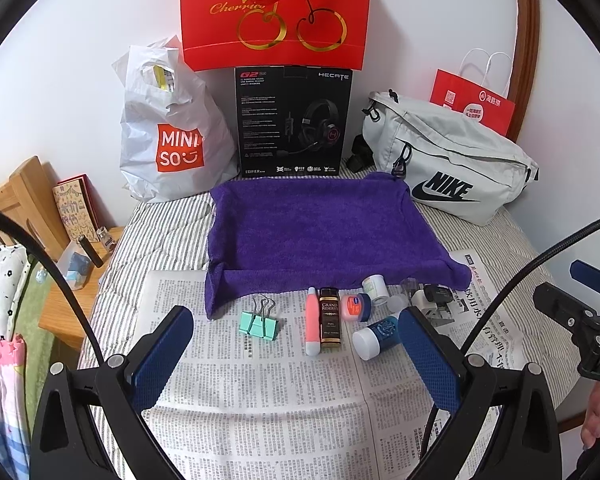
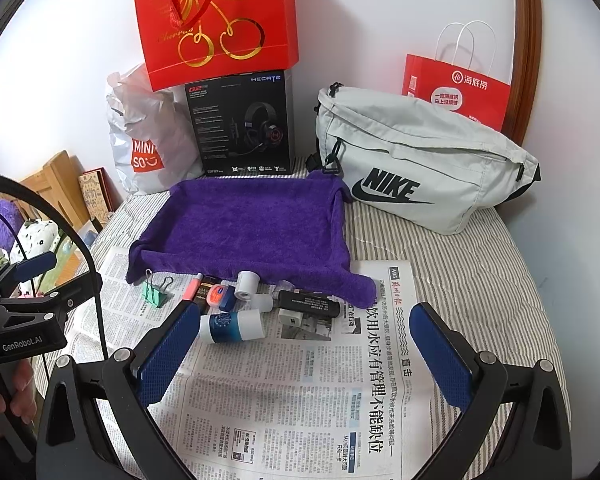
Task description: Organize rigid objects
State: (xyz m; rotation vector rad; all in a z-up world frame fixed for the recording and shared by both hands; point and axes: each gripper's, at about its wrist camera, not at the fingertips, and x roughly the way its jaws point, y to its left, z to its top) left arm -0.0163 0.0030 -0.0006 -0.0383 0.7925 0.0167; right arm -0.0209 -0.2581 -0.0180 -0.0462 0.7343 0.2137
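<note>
A row of small items lies on newspaper (image 1: 260, 400) in front of a purple towel-lined tray (image 1: 316, 232): a mint binder clip (image 1: 259, 322), a pink tube (image 1: 312, 322), a dark Grand Reserve box (image 1: 329, 319), a small orange-lidded jar (image 1: 356, 307), a blue bottle with a white cap (image 1: 374, 338), a small white jar (image 1: 375, 289). The right wrist view adds a black cylinder (image 2: 309, 303) and a white block (image 2: 290, 317). My left gripper (image 1: 296, 354) is open, just short of the row. My right gripper (image 2: 306, 348) is open, its left finger beside the blue bottle (image 2: 232, 326).
Behind the tray stand a black headset box (image 1: 294, 120), a white Miniso bag (image 1: 172, 136), a red cherry gift bag (image 1: 276, 12), a grey Nike pouch (image 1: 448, 160) and a red paper bag (image 1: 474, 104). A wooden nightstand (image 1: 72, 280) is left of the striped bed.
</note>
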